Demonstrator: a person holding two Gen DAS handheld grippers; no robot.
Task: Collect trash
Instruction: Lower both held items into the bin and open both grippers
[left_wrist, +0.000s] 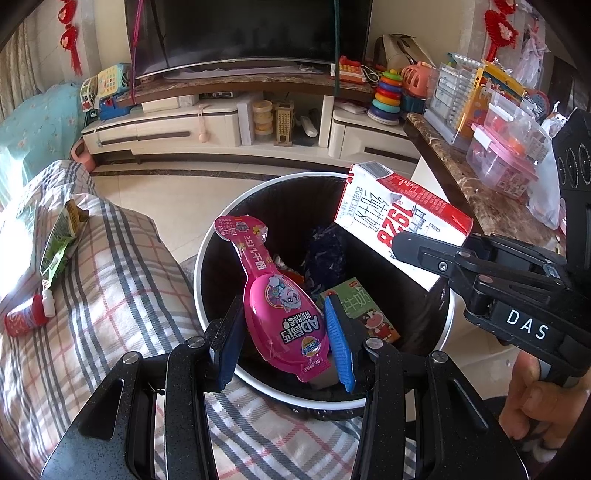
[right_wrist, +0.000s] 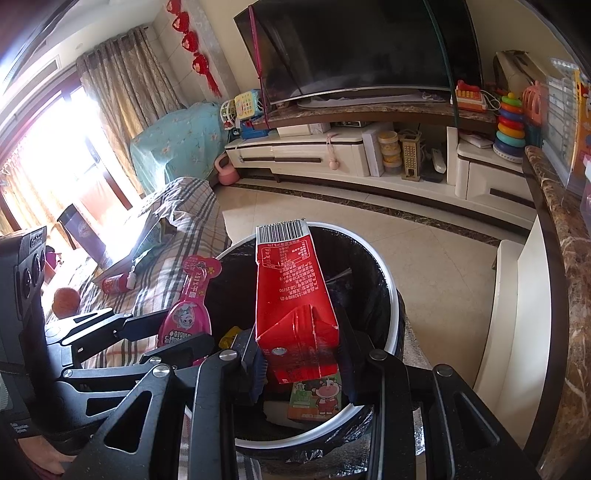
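Observation:
My left gripper (left_wrist: 284, 336) is shut on a pink snack package (left_wrist: 273, 295), held over the round black-lined trash bin (left_wrist: 210, 236). My right gripper (right_wrist: 303, 363) is shut on a red and white milk carton (right_wrist: 291, 291), also held over the bin (right_wrist: 391, 295). The carton shows in the left wrist view (left_wrist: 391, 210) at the bin's right rim, in the right gripper (left_wrist: 402, 245). The pink package shows in the right wrist view (right_wrist: 188, 295). Inside the bin lie a green carton (left_wrist: 365, 314) and dark wrappers.
A plaid-covered sofa (left_wrist: 122, 280) at left holds a green pouch (left_wrist: 59, 240) and a small red bottle (left_wrist: 27, 315). A marble-topped counter (left_wrist: 465, 181) with plastic boxes stands right of the bin. A TV stand (left_wrist: 229, 122) with toys lies beyond the tiled floor.

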